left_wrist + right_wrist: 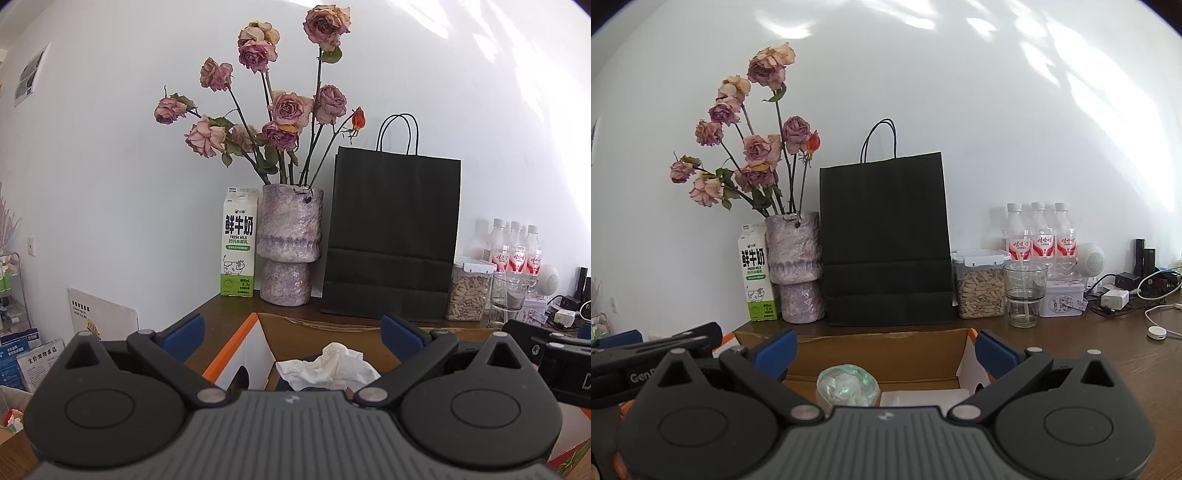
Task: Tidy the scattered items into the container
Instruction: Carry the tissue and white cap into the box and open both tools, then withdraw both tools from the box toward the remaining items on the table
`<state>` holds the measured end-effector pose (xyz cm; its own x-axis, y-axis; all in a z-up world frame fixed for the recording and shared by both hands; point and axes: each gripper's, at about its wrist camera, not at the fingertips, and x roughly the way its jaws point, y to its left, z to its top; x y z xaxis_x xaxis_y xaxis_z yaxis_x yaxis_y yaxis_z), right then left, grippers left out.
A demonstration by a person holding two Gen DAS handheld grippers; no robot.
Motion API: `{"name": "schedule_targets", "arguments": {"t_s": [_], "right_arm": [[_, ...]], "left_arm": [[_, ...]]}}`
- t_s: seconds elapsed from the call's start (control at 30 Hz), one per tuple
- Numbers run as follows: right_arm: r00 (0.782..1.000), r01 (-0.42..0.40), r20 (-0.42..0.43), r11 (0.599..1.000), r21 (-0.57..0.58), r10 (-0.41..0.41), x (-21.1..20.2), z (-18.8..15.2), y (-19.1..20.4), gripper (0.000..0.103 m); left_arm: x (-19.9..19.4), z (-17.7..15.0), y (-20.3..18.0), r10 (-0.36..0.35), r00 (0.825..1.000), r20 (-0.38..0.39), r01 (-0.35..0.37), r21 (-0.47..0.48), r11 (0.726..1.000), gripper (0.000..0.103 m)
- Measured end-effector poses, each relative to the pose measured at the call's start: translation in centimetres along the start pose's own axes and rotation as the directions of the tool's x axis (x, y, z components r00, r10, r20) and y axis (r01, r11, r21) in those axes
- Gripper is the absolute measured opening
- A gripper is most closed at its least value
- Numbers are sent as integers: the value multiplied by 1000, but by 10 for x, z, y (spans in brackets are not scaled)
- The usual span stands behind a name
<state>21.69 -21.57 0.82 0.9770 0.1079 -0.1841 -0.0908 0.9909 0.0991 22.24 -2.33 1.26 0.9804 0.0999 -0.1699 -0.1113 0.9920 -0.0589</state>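
Wooden table by white wall | cardboard box near, holding crumpled white tissue and clear-wrapped roll | left gripper and right gripper both wide apart, empty

- The cardboard box is raw brown board, matt, with glossy white and orange outer faces.
- The crumpled tissue is soft, creased white paper.
- The black bag at twelve o'clock is matt paper.
- The vase looks rough and stony.
- The table is dark wood with a low sheen.
- The tumbler at two o'clock is clear glass.
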Motion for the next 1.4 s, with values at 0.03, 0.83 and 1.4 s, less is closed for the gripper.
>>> {"name": "schedule_targets", "arguments": {"t_s": [0.03,0.83,1.4], "right_arm": [[1000,0,1,1000,-2,0,-1,0,0,103],[1000,-13,17,996,-88,15,-32,-27,7,103],[1000,12,-17,995,-97,-14,-76,-44,-6,103]], "left_arm": [[0,-1,0,-1,1000,-1,1,1,1000,103],[-28,-20,11,-3,1000,-18,4,62,998,103],[-49,-38,24,21,996,-89,-14,79,997,103]]}}
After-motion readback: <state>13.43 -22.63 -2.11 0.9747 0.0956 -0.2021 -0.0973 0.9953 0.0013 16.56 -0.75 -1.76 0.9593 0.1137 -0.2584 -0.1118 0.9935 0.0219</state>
